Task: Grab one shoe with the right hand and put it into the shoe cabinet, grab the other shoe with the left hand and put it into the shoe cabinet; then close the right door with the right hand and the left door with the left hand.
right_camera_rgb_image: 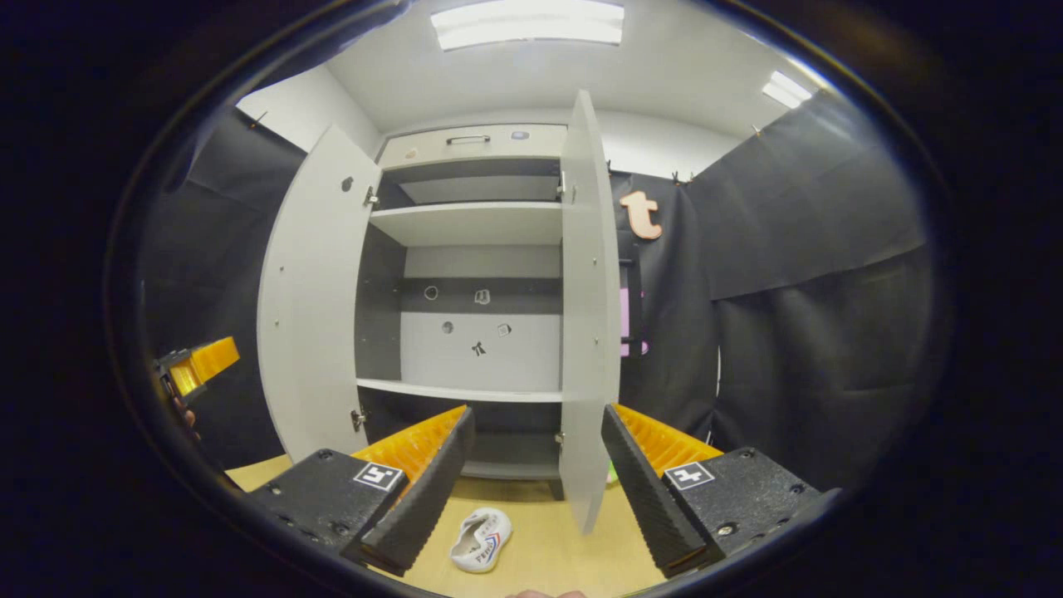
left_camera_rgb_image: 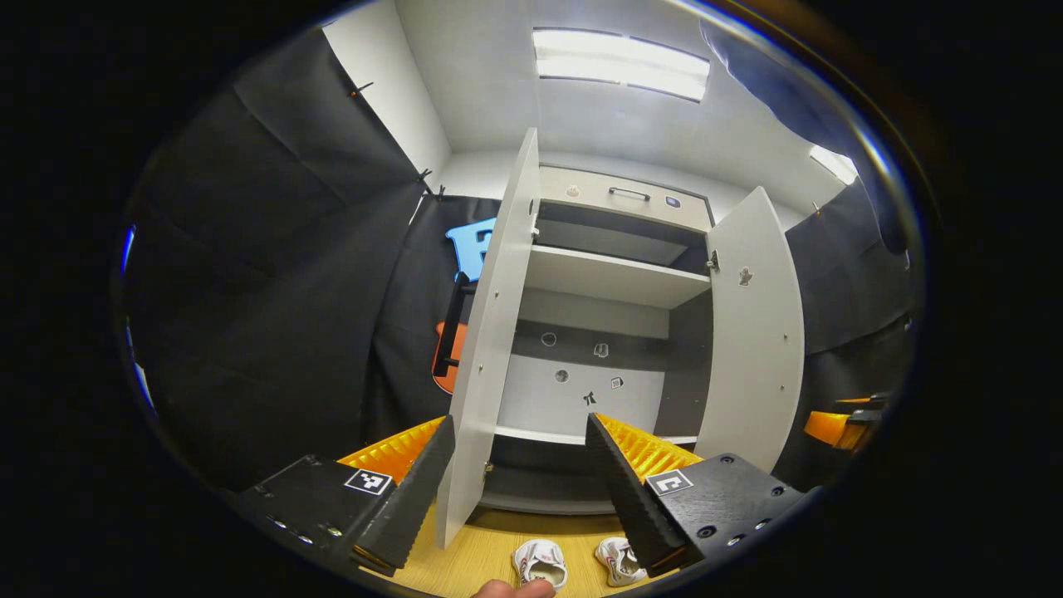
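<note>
Both the left tool (left_camera_rgb_image: 521, 465) and right tool (right_camera_rgb_image: 536, 461) gape empty before the open cabinet (right_camera_rgb_image: 473, 282), while two small white shoes (left_camera_rgb_image: 540, 562) lie at six o'clock on the bench (right_camera_rgb_image: 548, 540), probably light and soft, best pinched at the collar.

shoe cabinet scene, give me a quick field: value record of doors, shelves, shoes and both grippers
cabinet: upright against the booth wall, both doors open
left door: swung wide open
right door: swung open, edge toward the right gripper view
shelves: no shoes seen on them
shoes: two white ones on the wooden floor in front of the cabinet
left gripper: open, holding nothing
right gripper: open, holding nothing
task stage: no shoe picked up yet
</note>
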The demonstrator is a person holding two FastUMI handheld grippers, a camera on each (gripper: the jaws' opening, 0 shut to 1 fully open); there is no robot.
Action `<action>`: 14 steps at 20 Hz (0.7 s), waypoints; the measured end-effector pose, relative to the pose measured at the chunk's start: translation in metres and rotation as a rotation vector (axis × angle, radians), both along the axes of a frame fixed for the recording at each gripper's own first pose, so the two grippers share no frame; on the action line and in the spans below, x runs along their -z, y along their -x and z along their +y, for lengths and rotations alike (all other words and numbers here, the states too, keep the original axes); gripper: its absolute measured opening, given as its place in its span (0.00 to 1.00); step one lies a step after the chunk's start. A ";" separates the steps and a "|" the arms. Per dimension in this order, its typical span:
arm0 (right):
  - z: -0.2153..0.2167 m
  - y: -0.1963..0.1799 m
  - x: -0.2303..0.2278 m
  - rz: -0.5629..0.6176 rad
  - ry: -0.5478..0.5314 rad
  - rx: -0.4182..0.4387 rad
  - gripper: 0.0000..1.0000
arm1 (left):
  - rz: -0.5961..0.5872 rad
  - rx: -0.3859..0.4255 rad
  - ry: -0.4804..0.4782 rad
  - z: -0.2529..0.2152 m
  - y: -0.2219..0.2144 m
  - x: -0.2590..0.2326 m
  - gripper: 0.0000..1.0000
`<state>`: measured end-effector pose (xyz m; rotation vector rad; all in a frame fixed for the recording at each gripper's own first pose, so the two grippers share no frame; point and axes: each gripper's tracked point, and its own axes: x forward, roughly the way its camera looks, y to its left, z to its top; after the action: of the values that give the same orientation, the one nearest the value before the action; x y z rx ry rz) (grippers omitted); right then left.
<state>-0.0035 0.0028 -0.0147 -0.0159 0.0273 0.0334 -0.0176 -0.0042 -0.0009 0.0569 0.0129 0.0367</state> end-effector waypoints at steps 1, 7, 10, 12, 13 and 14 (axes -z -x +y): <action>0.006 -0.005 0.008 0.019 -0.005 -0.016 0.99 | 0.003 -0.006 -0.005 0.002 0.001 0.001 1.00; 0.054 -0.039 0.087 0.200 -0.063 -0.133 0.99 | 0.024 -0.034 -0.028 0.012 0.000 0.007 0.95; 0.074 -0.055 0.142 0.302 -0.057 -0.159 1.00 | 0.043 -0.037 -0.034 0.015 0.000 0.013 0.95; 0.087 -0.060 0.179 0.365 -0.055 -0.182 1.00 | 0.055 -0.040 -0.041 0.018 -0.003 0.016 0.95; 0.094 -0.062 0.196 0.396 -0.054 -0.198 1.00 | 0.059 -0.043 -0.044 0.021 -0.003 0.018 0.95; 0.100 -0.064 0.214 0.427 -0.044 -0.212 0.99 | 0.065 -0.044 -0.044 0.022 -0.005 0.021 0.95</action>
<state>0.0608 0.1030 -0.2290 0.0327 0.4520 0.2494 -0.0130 0.0183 -0.0215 0.1021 0.0788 0.0788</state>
